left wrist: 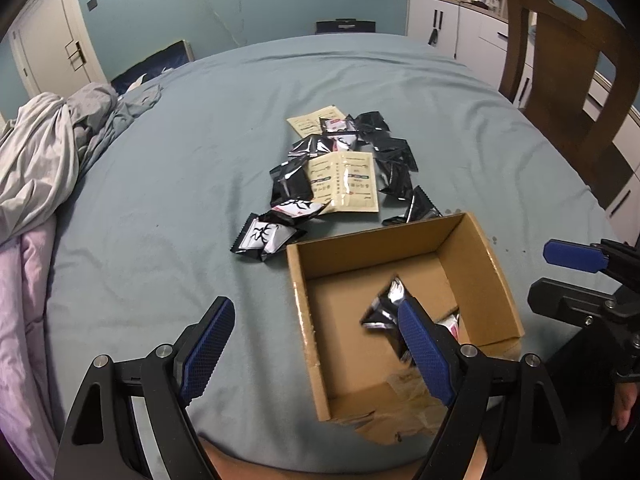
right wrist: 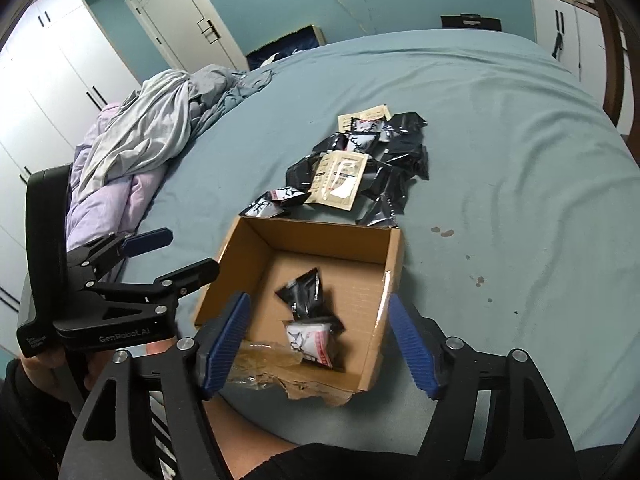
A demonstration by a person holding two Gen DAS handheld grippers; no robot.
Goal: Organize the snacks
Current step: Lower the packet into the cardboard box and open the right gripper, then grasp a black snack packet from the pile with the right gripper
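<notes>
An open cardboard box (left wrist: pixel 492 264) (right wrist: pixel 394 256) sits on the bed near me. Inside it lie a black snack packet (left wrist: pixel 384 304) (right wrist: pixel 306 290) and a white-and-red packet (right wrist: pixel 310 340). A pile of black and beige snack packets (left wrist: pixel 344 168) (right wrist: pixel 360 160) lies on the sheet beyond the box. My left gripper (left wrist: pixel 316 344) is open and empty, its right finger over the box's near side. My right gripper (right wrist: pixel 320 344) is open and empty, straddling the box's near edge. The left gripper also shows in the right wrist view (right wrist: pixel 172 252), and the right gripper in the left wrist view (left wrist: pixel 556 276).
The bed has a blue-grey sheet (left wrist: pixel 200 160) (right wrist: pixel 520 160). Crumpled grey and pink bedding (left wrist: pixel 44 168) (right wrist: pixel 132 160) lies on the left. A wooden chair (left wrist: pixel 568 80) stands at the right. White cabinets (left wrist: pixel 452 20) and a door (right wrist: pixel 180 20) line the walls.
</notes>
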